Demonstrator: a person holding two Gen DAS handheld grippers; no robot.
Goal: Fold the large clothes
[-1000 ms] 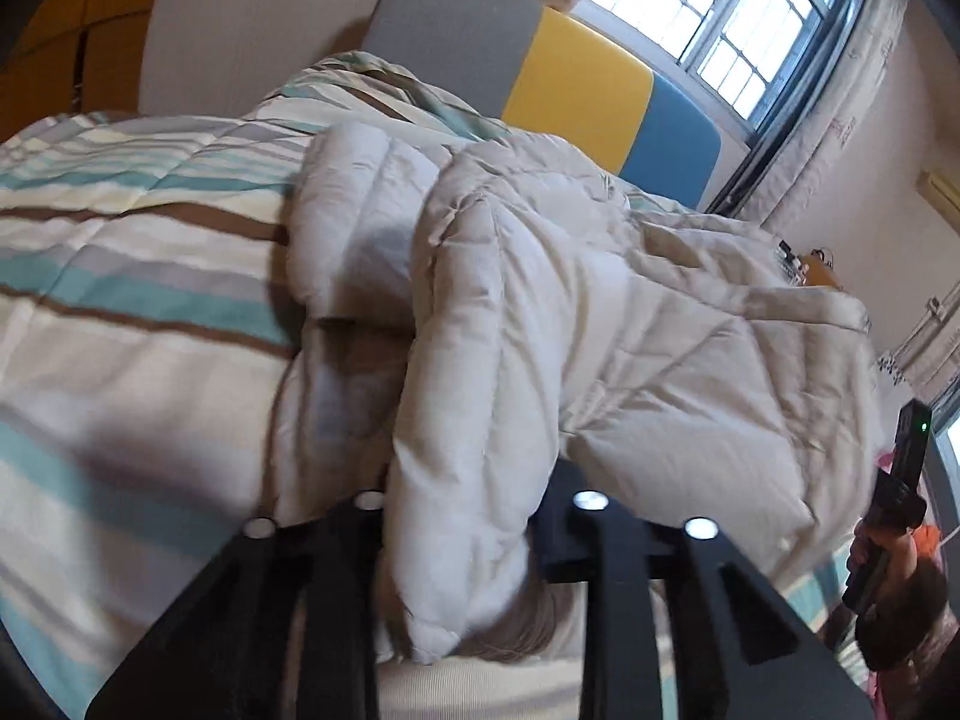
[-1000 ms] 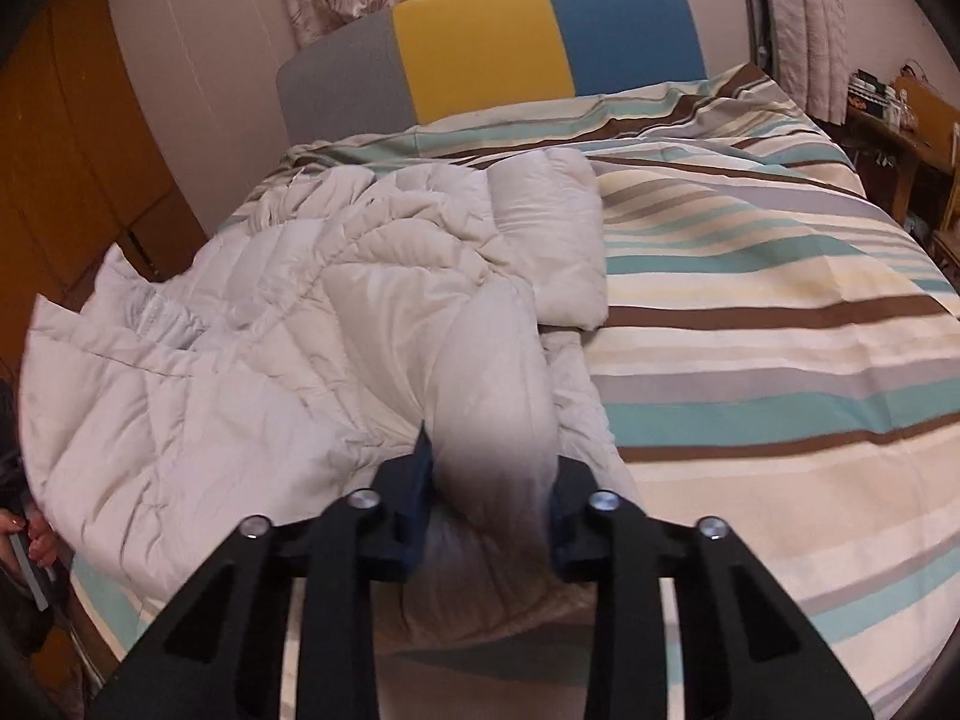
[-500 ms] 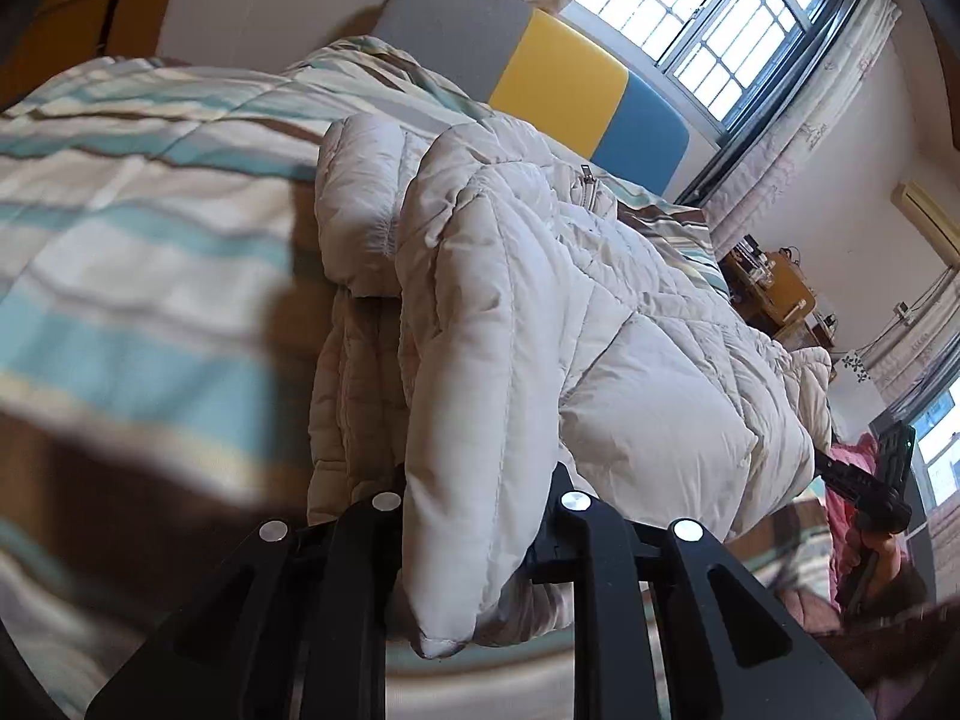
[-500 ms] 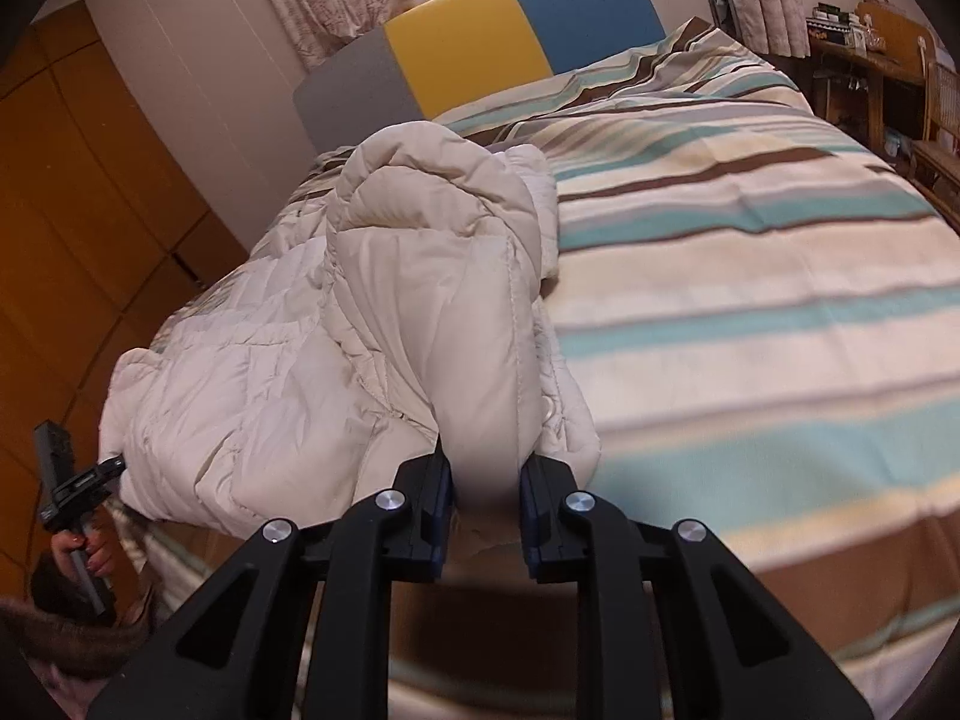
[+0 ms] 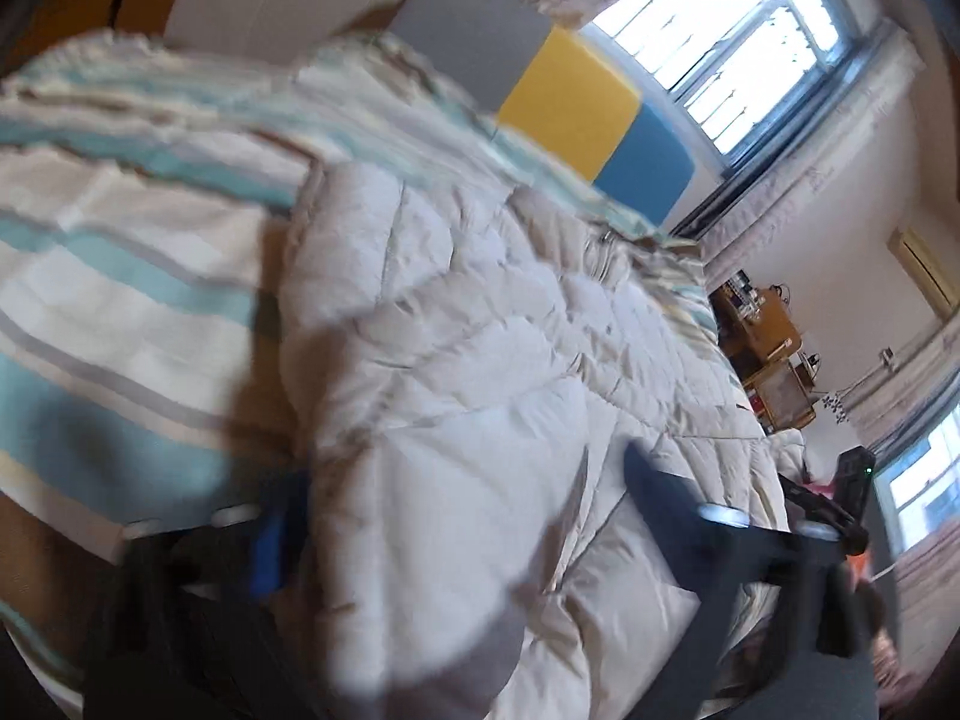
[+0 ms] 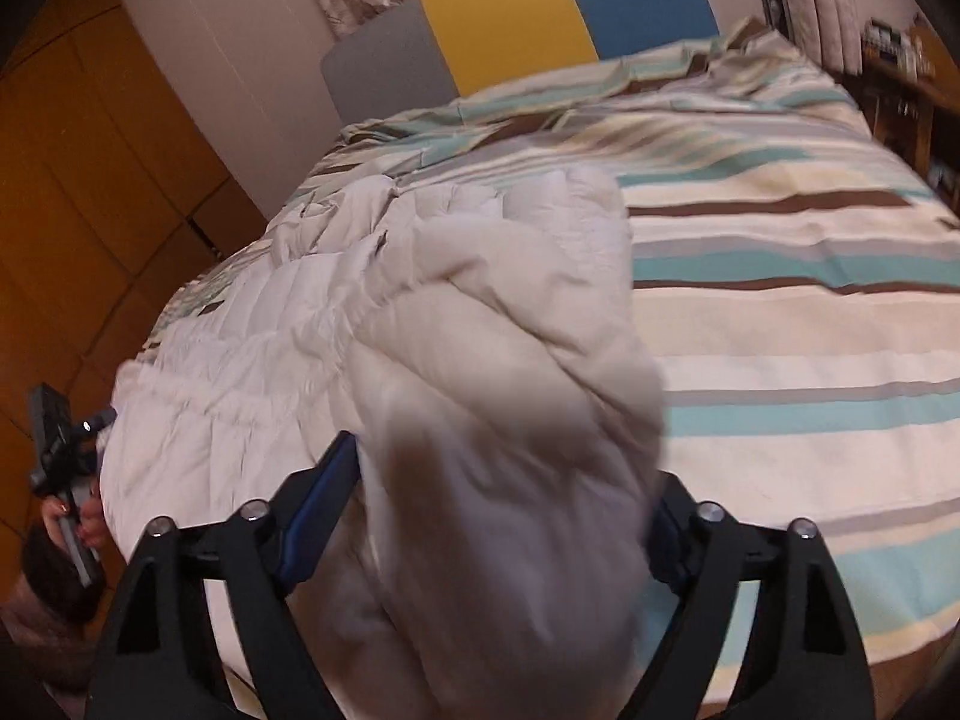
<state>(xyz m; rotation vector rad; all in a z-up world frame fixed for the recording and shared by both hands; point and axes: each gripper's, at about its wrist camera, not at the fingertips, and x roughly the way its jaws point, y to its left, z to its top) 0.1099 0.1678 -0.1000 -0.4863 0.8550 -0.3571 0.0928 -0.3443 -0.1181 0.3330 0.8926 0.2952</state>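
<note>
Home bedroom: striped bed (image 6: 780,312), headboard (image 6: 510,24), curtains (image 5: 798,192).

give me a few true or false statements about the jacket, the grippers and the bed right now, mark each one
1. The puffy cream jacket lies on a striped bedspread. True.
2. The right gripper is pinched tight on the jacket. False: its jaws stand wide apart, with jacket fabric bulging between them.
3. The left gripper has its jaws spread, with the jacket between them. True.
4. The headboard is one plain red panel. False: it has grey, yellow and blue panels.
5. The jacket hangs on the wooden wardrobe. False: it is on the bed.
</note>
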